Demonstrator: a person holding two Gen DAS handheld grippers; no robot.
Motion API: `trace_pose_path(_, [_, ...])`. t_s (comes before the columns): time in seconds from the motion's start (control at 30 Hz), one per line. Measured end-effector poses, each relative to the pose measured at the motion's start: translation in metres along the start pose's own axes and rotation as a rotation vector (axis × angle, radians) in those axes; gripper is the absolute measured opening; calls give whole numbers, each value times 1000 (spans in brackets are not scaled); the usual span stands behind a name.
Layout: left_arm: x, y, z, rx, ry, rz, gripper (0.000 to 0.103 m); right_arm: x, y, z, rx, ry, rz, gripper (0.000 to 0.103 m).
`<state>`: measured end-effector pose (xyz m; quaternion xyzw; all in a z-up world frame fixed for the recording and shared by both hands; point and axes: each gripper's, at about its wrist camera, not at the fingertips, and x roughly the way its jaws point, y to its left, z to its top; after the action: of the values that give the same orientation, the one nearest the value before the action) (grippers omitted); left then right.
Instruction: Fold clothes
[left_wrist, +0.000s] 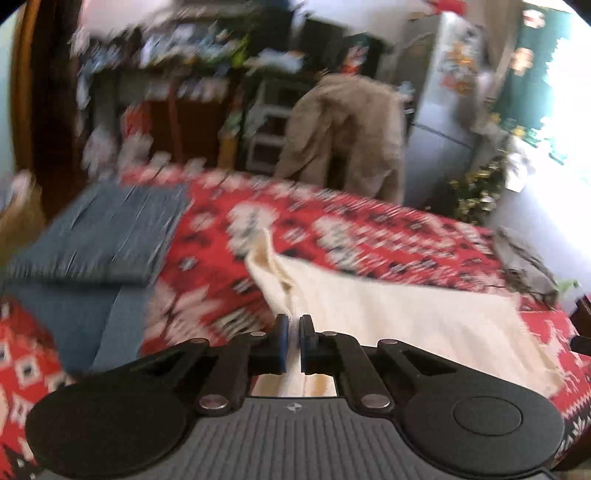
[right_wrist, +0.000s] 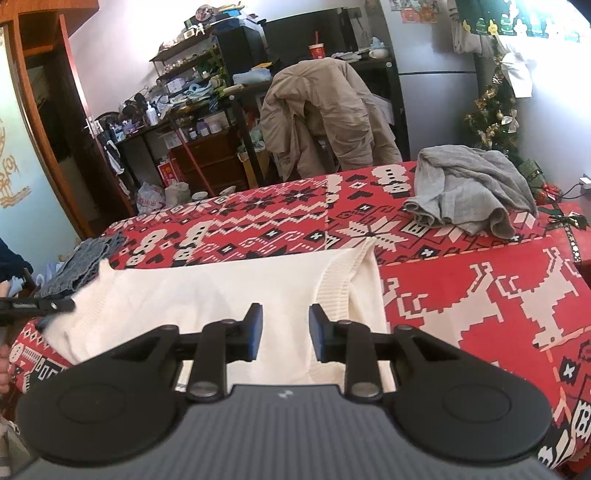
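A cream knitted sweater (right_wrist: 221, 291) lies across the red patterned blanket (right_wrist: 480, 295). In the left wrist view my left gripper (left_wrist: 294, 341) is shut on a raised fold of the same cream sweater (left_wrist: 388, 314), and the cloth runs between its blue pads. The frame is blurred by motion. In the right wrist view my right gripper (right_wrist: 285, 332) hovers open over the sweater's near edge, next to its ribbed hem (right_wrist: 332, 291), with nothing between its fingers. The left gripper's tip (right_wrist: 55, 304) shows at the far left, at the sweater's corner.
Folded blue denim (left_wrist: 99, 236) lies at the blanket's left side, also seen as folded denim (right_wrist: 81, 266). A crumpled grey garment (right_wrist: 469, 192) sits at the far right. A chair with a beige jacket (right_wrist: 321, 118), cluttered shelves and a small decorated tree (right_wrist: 495, 110) stand beyond the table.
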<state>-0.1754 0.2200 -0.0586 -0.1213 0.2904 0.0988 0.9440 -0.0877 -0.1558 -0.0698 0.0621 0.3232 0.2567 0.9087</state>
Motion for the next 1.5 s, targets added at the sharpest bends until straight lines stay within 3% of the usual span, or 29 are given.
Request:
trace_pose_path(0.23, [10,-95,11,110,26,-201,6,-4,-10,2,25,-14,-3,30])
trace_pose_path(0.33, [40,-127,-1,130,89,-256,7,-8,-14,1,40,-22,-4,31])
trace_pose_path(0.43, [61,-135,-13,72,162,-292,10,-12,-14,0,43,-23,-2,32])
trace_pose_path(0.57, [43,-116,-14,-23,118,-376,35,-13,-8,-3,28,-14,15,35])
trace_pose_path(0.7, [23,-76,-10,-68,81,-321,36,-1,6,-4,9,23,81,35])
trace_pose_path(0.87, [20,-21,-25,-160,121,-236,34,38,34,-1,18,77,167,36])
trace_pose_path(1.0, [19,-5,-39,-146,129,-193,34,84,56,10,33,114,206,36])
trace_pose_path(1.27, [29,3,-49,-124,126,-201,34,177,74,26,74,203,197,38])
trace_pose_path(1.3, [30,3,-49,-113,128,-204,34,182,76,27,69,200,206,33])
trace_pose_path(1.33, [30,2,-48,-103,132,-210,33,185,80,28,56,203,210,12])
trace_pose_path(1.5, [32,-4,-44,-100,170,-286,34,176,104,47,-90,165,151,8])
